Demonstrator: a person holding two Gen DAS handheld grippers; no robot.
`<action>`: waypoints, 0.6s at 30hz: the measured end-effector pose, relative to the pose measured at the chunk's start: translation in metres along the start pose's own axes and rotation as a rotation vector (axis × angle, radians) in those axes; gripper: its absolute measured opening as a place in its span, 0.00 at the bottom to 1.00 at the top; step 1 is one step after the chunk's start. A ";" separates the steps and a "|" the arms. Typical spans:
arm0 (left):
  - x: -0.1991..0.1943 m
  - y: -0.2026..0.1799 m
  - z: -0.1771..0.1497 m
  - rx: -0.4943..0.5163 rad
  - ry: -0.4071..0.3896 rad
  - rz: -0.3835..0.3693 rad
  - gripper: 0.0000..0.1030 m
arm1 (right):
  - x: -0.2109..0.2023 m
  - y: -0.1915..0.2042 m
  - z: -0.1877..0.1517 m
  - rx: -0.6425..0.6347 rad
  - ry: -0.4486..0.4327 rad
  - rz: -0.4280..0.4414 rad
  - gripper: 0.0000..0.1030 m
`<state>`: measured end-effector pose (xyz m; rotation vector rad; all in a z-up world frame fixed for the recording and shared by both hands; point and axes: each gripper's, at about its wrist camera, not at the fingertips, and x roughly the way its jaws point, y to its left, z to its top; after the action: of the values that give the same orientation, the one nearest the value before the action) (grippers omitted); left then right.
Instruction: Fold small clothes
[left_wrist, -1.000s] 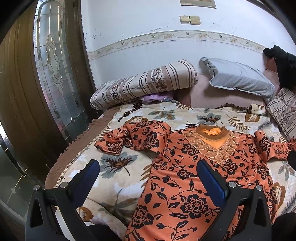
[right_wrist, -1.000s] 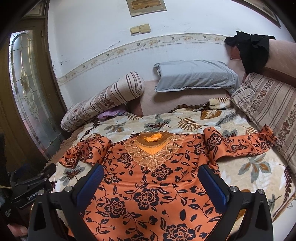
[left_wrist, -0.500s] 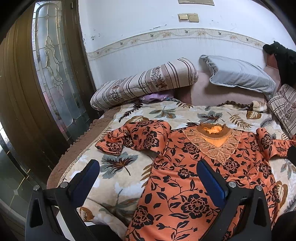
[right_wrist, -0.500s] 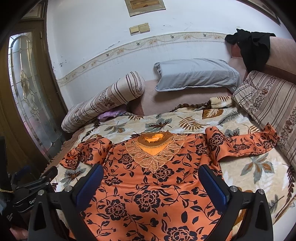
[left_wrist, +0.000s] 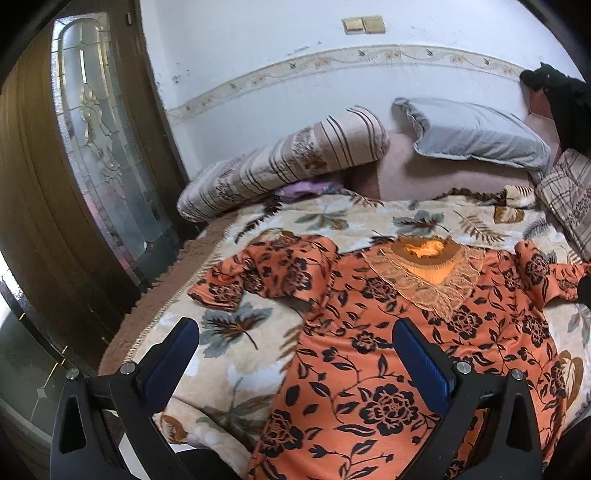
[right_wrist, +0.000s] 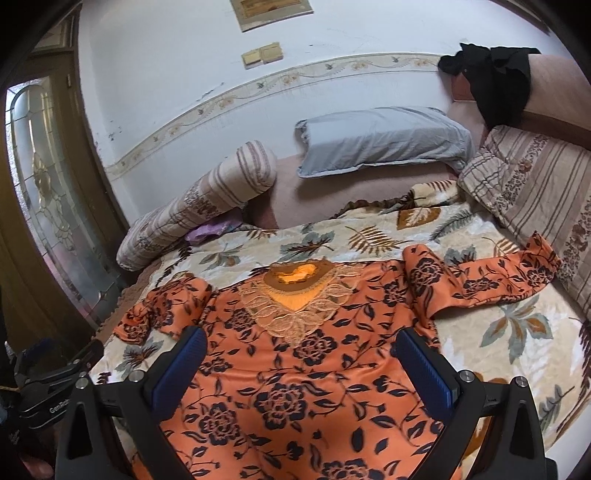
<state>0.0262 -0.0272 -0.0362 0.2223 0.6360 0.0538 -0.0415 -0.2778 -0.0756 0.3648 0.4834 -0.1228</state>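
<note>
— Across the leaf-print blanket (right_wrist: 517, 332) we have the orange floral garment (right_wrist: 295, 387) lying face up, neckline (right_wrist: 295, 275) toward the pillows and hem toward us. So its long axis runs straight away from both claws, agreed?

— Agreed. Both of us hang over the lower body of it, pointing up the length toward the collar. What matters for the fold, we judge, is the sleeves: they reach out sideways, across that axis.

— Then which of us is nearer which? From the left wrist view, the left sleeve (left_wrist: 273, 269) lies bunched ahead and just left of centre, doubled over on itself near the blanket's edge.

— And the right sleeve (right_wrist: 491, 280) stretches out long toward the striped cushion (right_wrist: 535, 192), up and to the right of our right gripper (right_wrist: 299, 365). So each sleeve goes to its own side — no crossing over.

— Our left gripper (left_wrist: 295, 354)?

— Fingers spread wide, nothing between them; the left finger (left_wrist: 170, 360) sits over bare blanket, the right one over the cloth. Whether either touches the fabric we cannot tell.

— The right gripper is the same: wide apart, empty, both blue pads (right_wrist: 424, 367) framing the chest of the garment.
</note>
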 end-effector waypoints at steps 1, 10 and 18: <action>0.004 -0.002 -0.001 -0.001 0.018 -0.019 1.00 | 0.003 -0.008 0.001 0.011 0.004 -0.001 1.00; 0.074 -0.028 -0.041 0.044 0.315 -0.099 1.00 | 0.075 -0.217 0.008 0.500 0.068 -0.051 1.00; 0.094 -0.052 -0.051 0.106 0.360 -0.100 1.00 | 0.093 -0.421 -0.036 1.205 -0.097 -0.046 0.81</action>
<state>0.0706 -0.0572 -0.1419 0.2857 1.0092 -0.0371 -0.0595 -0.6583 -0.2814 1.5182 0.2723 -0.4764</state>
